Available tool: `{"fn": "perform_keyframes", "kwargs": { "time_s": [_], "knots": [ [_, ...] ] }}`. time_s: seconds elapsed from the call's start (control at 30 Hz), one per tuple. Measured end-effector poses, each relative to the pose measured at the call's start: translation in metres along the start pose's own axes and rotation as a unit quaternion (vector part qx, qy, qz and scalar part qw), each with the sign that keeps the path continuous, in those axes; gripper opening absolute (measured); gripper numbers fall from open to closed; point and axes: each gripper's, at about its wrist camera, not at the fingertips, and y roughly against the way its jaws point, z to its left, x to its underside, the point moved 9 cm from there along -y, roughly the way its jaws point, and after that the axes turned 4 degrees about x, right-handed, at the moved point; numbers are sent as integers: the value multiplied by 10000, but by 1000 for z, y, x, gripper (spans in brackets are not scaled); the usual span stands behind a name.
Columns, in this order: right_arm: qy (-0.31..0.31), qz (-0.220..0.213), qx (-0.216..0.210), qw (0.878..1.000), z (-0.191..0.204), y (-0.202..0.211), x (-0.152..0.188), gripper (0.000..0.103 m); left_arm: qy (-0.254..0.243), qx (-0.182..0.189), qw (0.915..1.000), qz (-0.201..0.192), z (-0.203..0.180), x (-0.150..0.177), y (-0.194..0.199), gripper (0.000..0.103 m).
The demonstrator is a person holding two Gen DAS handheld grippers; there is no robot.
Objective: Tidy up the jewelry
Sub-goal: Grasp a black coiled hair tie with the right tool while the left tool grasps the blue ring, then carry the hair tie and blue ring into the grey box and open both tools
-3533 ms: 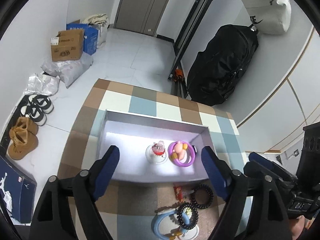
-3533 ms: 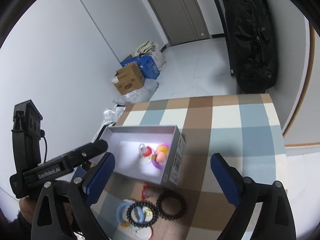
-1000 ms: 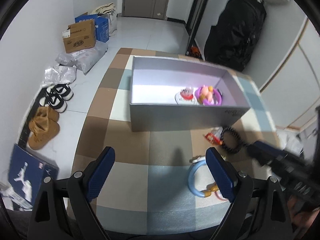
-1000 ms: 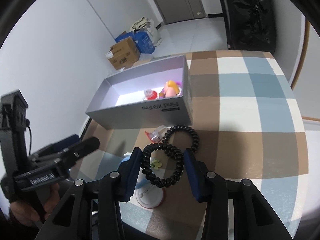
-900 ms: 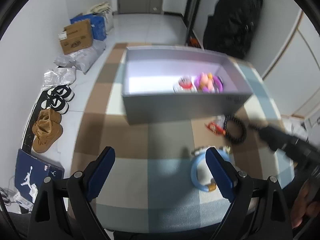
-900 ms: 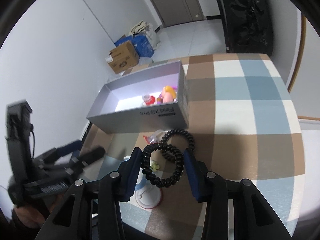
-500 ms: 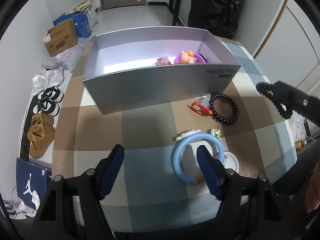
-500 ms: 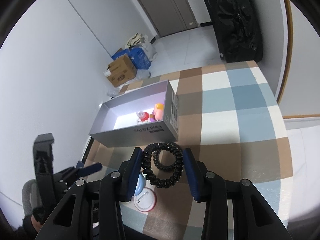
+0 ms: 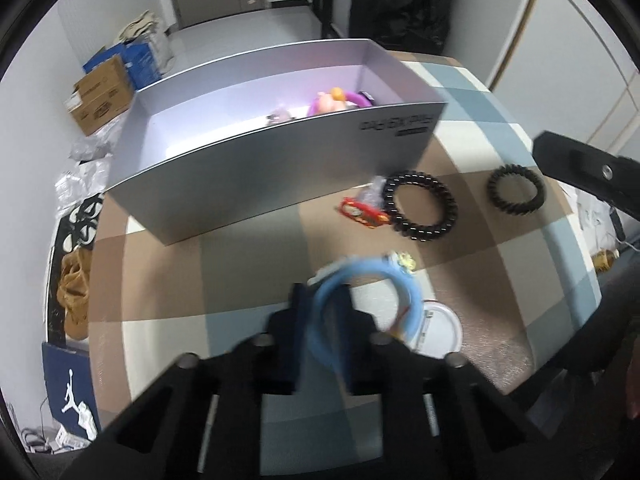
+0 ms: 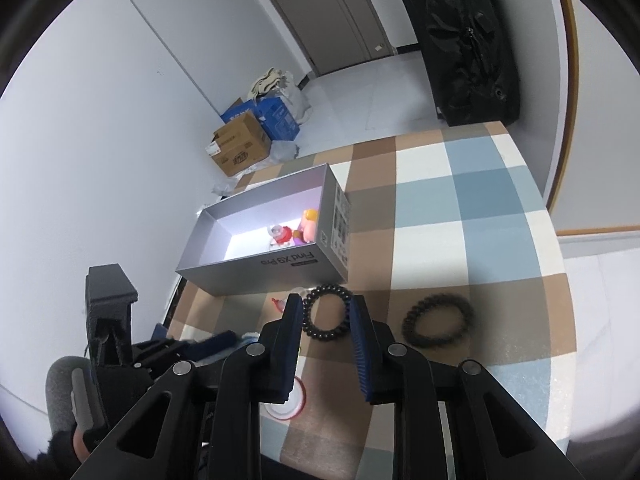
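A grey box [image 9: 256, 168] on the checked table holds a purple bracelet [image 9: 340, 102] and a small red charm [image 10: 284, 234]. My left gripper [image 9: 322, 296] is shut on the rim of a light blue bangle [image 9: 404, 292]. A black spiral hair tie [image 9: 420, 208] lies in front of the box beside a red clip [image 9: 362, 212]. A second black spiral hair tie [image 10: 438, 326] lies loose on the table to the right, also in the left wrist view [image 9: 516, 190]. My right gripper [image 10: 326, 308] hangs above the table, jaws narrowly apart and empty.
A white round disc [image 9: 440, 334] lies under the blue bangle. Cardboard boxes [image 10: 240, 148] and shoes [image 9: 74, 280] sit on the floor to the left. A black bag [image 10: 468, 40] leans against the far wall. The table edge is close on the right.
My left gripper has dropped onto the blue bangle and shut on it. The black hair tie held by my right gripper has left it and now lies on the table.
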Motion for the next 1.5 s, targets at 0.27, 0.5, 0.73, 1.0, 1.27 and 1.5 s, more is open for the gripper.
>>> {"fn": "perform_keyframes", "kwargs": {
  "time_s": [0.27, 0.5, 0.73, 1.0, 1.27, 1.5],
  "knots": [
    [-464, -56, -37, 9989, -26, 6, -10, 25, 362, 280, 9989, 52, 9, 0, 4, 5],
    [-1042, -377, -13, 9938, -63, 26, -28, 34, 522, 436, 9975, -168, 11, -8, 16, 5],
    [-916, 61, 638, 9937, -83, 8, -14, 36, 930, 782, 9914, -488, 14, -23, 29, 5],
    [40, 550, 1453, 9878, -82, -27, 6, 36, 1157, 1025, 9853, -725, 14, -37, 37, 5],
    [1048, 649, 2103, 9698, -72, -43, 16, 29, 1264, 1183, 9811, -866, 23, -47, 42, 5],
    [1384, 668, 1933, 9690, -57, -47, 19, 8, 1386, 1218, 9776, -1017, 28, -58, 47, 5]
  ]
}}
